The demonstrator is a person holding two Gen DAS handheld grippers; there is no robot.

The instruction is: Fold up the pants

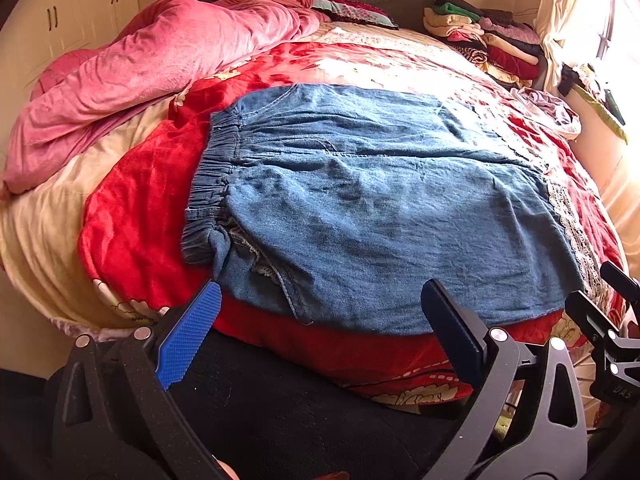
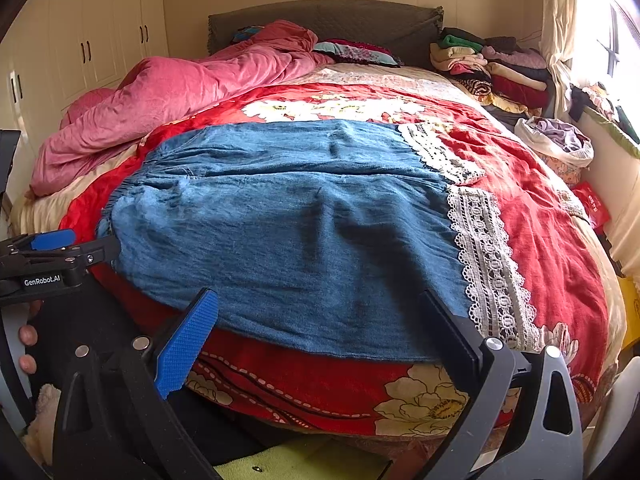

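Note:
Blue denim pants point(image 1: 360, 200) lie flat on the red flowered blanket, elastic waistband point(image 1: 208, 184) to the left and white lace hems point(image 2: 484, 264) to the right. One leg lies beyond the other, its lace cuff point(image 2: 436, 152) farther back. My left gripper point(image 1: 320, 304) is open at the pants' near edge, below the waist end, with nothing between its fingers. My right gripper point(image 2: 320, 312) is open too, over the near edge by the lace hem. The left gripper point(image 2: 60, 248) shows at the left of the right wrist view.
A crumpled pink quilt point(image 1: 140, 76) fills the bed's left side. Folded clothes point(image 1: 488, 36) are stacked at the far right by the headboard, with a white bag of clothing point(image 2: 560, 140) nearer. Wardrobe doors point(image 2: 88, 40) stand left; a bright window point(image 2: 616, 40) is right.

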